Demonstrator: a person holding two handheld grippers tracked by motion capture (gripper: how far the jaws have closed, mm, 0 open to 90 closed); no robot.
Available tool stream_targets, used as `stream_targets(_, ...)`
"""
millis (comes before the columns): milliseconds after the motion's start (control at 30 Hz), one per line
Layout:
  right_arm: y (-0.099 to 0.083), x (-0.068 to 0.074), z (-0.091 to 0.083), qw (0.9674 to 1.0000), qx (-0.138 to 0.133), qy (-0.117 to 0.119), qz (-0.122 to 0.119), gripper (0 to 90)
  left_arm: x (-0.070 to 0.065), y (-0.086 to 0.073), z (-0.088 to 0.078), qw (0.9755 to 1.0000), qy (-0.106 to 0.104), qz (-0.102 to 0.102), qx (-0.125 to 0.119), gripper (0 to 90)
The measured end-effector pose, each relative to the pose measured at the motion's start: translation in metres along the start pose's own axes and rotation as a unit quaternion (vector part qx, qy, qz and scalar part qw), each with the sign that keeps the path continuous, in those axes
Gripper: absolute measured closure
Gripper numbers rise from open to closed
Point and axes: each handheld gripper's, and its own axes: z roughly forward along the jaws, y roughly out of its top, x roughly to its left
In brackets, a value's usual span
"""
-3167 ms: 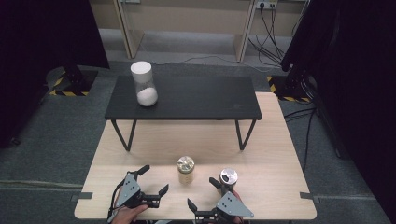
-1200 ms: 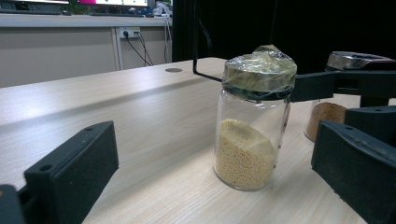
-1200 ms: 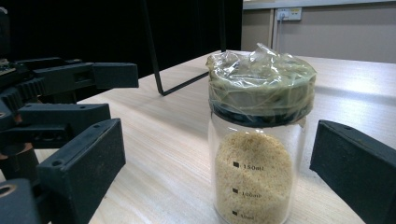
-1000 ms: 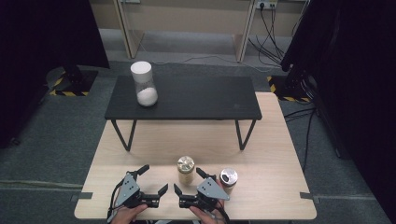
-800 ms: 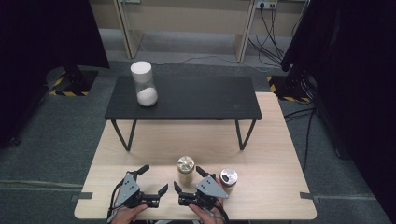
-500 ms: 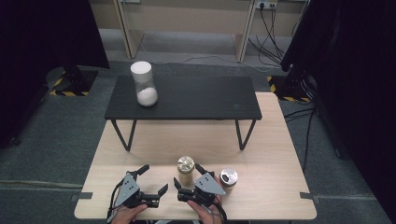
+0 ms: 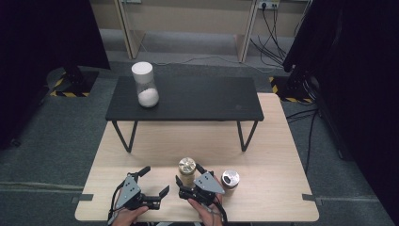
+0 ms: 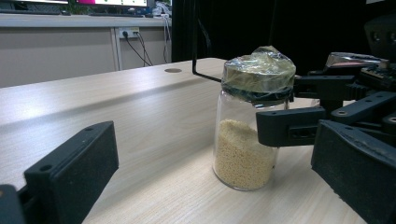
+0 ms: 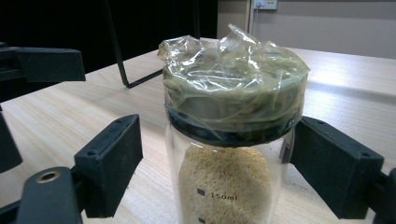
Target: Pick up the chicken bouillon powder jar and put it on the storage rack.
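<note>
- Standing at a pale wooden table (image 7: 282, 155), with a low black bench (image 7: 197, 99) set across its far half, well beyond both grippers.
- Showing a grey floor around the table, dark curtains at the sides, cables and a wall socket at the back.
- Bearing a white-capped hourglass (image 7: 145, 84) far ahead of the left gripper, on the bench.
- Sitting upright between the jaws of the right gripper (image 7: 189, 178): a clear glass jar (image 9: 233, 154), partly filled with yellowish grain, lid wrapped in crinkled film.
- Closing in just now, right jaws flanking the jar, one side apart from the glass; contact not clear.
- Resting left gripper (image 7: 154, 181) spread wide, holding nothing, jar just off to its right.
- Lying just right of the right gripper: a small silver-topped can (image 7: 230, 178).
</note>
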Motion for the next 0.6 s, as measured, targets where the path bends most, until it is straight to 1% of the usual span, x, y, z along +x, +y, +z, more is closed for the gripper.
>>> stream_targets(267, 0.0001, -0.0021, 0.0039, 1.0, 0.002, -0.008, 0.003, 22.9, -0.0001, 0.0001, -0.0001, 1.0, -0.001, 0.0, 0.0, 0.0)
stream_targets(600, 0.0015, -0.0038, 0.0085, 0.9999, 0.01, -0.007, 0.011, 25.4, -0.0003, 0.0001, 0.0001, 1.0, -0.003, -0.001, 0.0, 0.0)
